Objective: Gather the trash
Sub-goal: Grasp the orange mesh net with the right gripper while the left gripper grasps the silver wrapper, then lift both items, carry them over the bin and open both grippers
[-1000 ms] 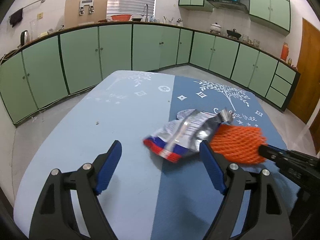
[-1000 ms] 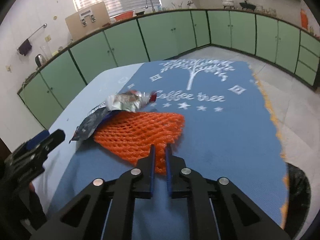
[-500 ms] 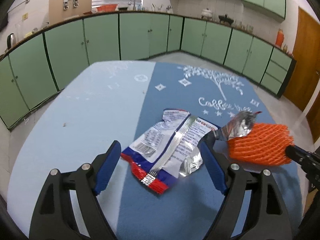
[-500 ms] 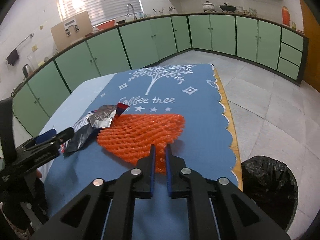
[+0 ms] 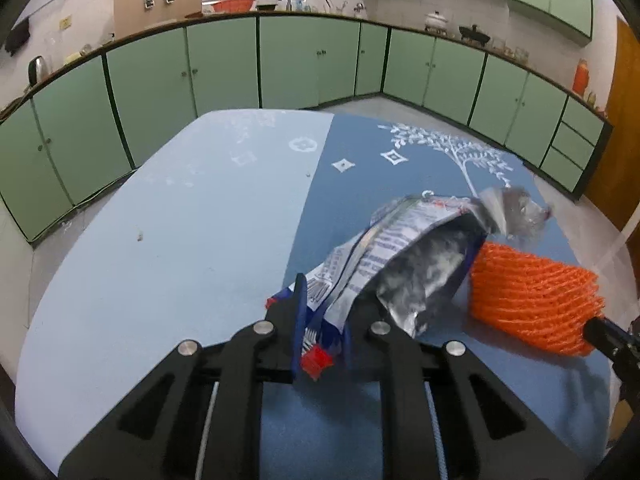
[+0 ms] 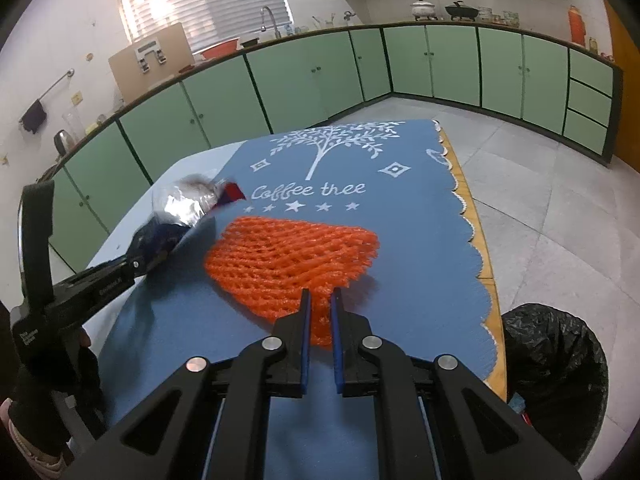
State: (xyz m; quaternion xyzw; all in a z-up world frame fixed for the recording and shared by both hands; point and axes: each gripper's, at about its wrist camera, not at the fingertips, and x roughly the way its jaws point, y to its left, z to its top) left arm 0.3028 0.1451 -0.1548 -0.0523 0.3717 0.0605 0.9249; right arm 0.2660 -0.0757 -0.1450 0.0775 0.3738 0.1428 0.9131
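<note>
Trash of two kinds is in hand here: a crumpled silver foil snack wrapper with blue and red print (image 5: pixel 404 264) and an orange foam fruit net (image 6: pixel 292 256), both at the blue tablecloth with the white tree print (image 6: pixel 400 216).

Left wrist view: the left gripper (image 5: pixel 322 316), bottom centre of the frame, has its jaws closing on the wrapper's red-and-blue sealed end, which lies between the blue pads. The wrapper's long axis runs from that end up and to the right, its open foil mouth tilted off the cloth and leaning over the net at right.

Right wrist view: the right gripper (image 6: pixel 320 312), bottom centre, is clenched on the near edge of the net. The net fans out ahead of the fingers toward the middle of the frame, its long axis lying left to right.

The black-lined waste bin (image 6: pixel 556 380) stands on the floor at the lower right of the right wrist view, just beyond the scalloped cloth edge. Judged from this layout, the right gripper is the nearer to it, and its load has a short path right and down with nothing between. The left gripper, at the left edge of that view, would have to pass the right gripper and the net to reach the bin.

Green cabinets (image 5: pixel 224 76) line the far wall, well apart.
</note>
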